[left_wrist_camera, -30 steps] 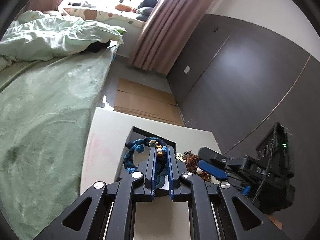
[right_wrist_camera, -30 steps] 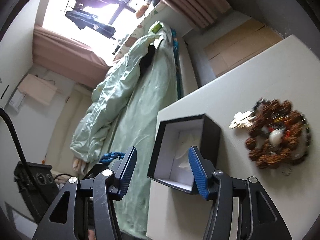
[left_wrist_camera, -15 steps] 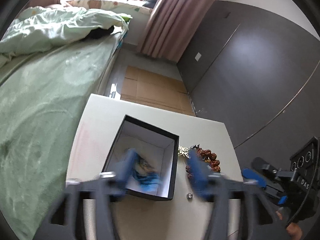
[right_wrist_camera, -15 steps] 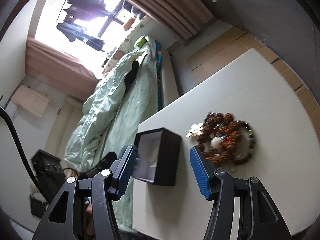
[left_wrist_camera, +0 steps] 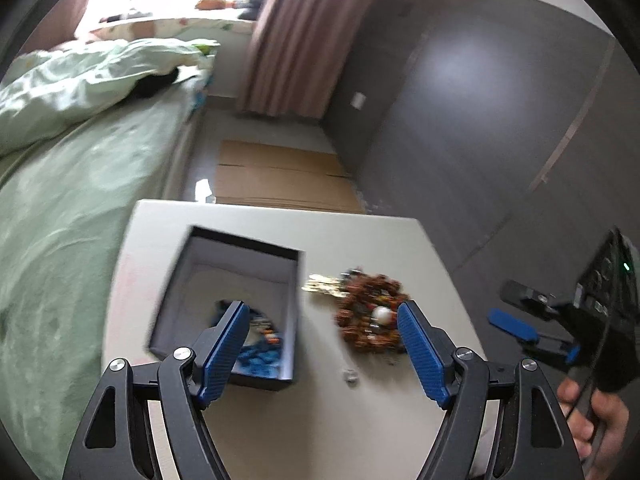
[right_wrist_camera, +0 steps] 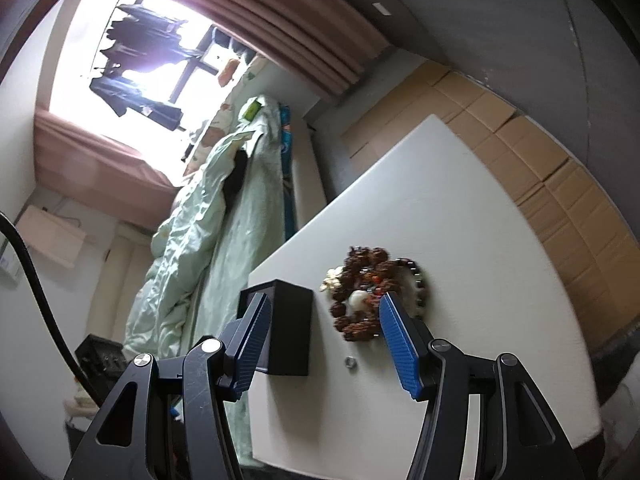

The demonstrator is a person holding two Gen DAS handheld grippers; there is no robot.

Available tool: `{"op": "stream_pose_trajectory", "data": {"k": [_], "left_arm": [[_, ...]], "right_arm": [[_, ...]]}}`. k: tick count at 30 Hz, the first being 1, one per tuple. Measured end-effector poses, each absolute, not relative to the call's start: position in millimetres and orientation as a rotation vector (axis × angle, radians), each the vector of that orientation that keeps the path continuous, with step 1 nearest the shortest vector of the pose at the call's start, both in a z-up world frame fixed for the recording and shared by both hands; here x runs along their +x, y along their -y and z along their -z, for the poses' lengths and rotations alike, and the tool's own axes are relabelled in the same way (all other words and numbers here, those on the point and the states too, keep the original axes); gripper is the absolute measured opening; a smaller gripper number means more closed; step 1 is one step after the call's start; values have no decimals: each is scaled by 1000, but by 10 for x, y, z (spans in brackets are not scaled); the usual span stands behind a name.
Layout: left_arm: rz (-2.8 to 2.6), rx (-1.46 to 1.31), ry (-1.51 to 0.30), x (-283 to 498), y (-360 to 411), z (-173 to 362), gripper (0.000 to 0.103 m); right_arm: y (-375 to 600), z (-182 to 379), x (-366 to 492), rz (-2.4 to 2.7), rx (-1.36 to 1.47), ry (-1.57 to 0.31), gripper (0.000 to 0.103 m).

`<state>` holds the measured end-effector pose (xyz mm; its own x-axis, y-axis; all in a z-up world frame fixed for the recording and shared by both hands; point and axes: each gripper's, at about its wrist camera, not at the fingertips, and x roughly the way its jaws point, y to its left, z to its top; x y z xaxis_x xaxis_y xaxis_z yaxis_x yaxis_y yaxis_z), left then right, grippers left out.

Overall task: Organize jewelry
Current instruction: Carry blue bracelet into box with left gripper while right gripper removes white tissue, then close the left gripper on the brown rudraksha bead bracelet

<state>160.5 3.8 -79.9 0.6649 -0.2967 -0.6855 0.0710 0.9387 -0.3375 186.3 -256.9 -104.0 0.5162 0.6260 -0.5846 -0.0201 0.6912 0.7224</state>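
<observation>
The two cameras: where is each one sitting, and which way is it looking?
Left wrist view: sits on the left tongs, looking down past open blue fingers at the black box holding the blue bracelet; the right tongs and a hand show at right.
Right wrist view: sits on the right tongs, tilted, looking at the white table; only its own open fingers show.
Both share the box, the brown bead pile, a small ring and the bed.

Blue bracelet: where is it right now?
In the left wrist view the blue bracelet lies inside the black box, at its near end, left of the brown bead pile on the white table.
</observation>
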Motion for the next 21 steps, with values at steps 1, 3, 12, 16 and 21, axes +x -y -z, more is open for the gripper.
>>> {"op": "stream_pose_trajectory", "data": {"k": [1, 3, 12, 16, 21], "left_arm": [[228, -272, -827, 1627, 31, 799, 77], [246, -217, -843, 1661, 172, 808, 77], [339, -77, -924, 1834, 715, 895, 61], [370, -38, -968, 1911, 902, 1005, 46], [385, 0, -1001, 1952, 1016, 1210, 40]], "right_arm": [[2597, 1042, 1870, -426, 724, -966, 57], [2672, 1082, 1898, -410, 737, -988, 57], [2959, 1189, 1918, -355, 836, -1002, 57], [2997, 1177, 1914, -359, 845, -1004, 57], [3042, 1163, 1913, -358, 838, -1005, 57]]}}
